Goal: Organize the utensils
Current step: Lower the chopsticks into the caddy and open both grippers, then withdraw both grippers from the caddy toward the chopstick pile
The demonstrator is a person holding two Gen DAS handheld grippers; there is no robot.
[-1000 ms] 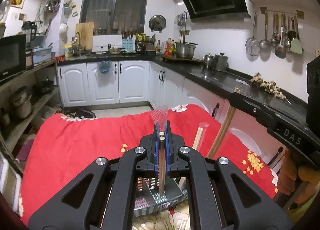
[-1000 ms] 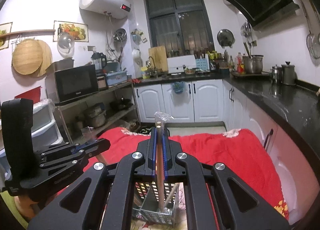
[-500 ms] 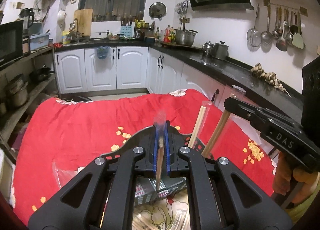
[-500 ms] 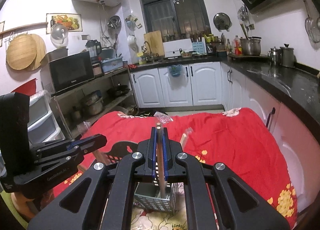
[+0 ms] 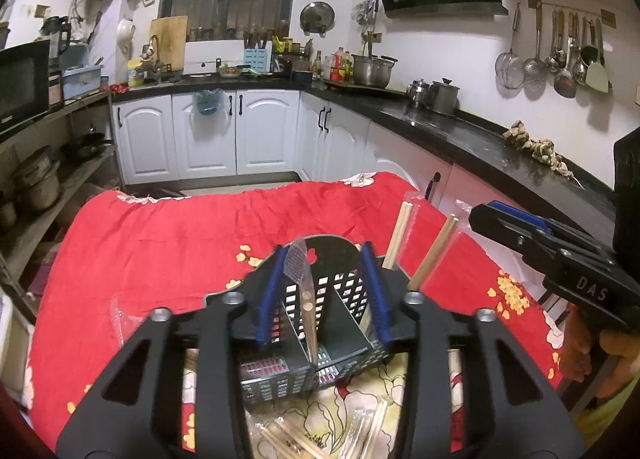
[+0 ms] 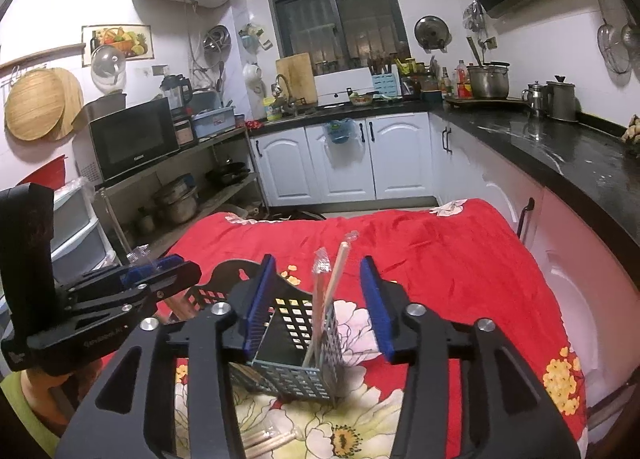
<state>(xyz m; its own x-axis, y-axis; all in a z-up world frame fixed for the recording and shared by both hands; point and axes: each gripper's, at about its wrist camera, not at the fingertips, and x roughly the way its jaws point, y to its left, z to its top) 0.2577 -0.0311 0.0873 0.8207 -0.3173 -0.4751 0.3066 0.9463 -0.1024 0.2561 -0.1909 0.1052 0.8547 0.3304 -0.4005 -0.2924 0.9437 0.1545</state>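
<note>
Both sets of fingers are opening, touching nothing: the left gripper and right gripper leave wrapped chopsticks standing in the basket. More wrapped pairs lie at 6 o'clock on the worktop, unsorted.

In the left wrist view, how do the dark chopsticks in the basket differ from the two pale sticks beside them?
The dark chopsticks are brown; the pale sticks are light wood. The dark chopsticks stand almost upright; the pale sticks lean right. All stand in the grey basket.
</note>
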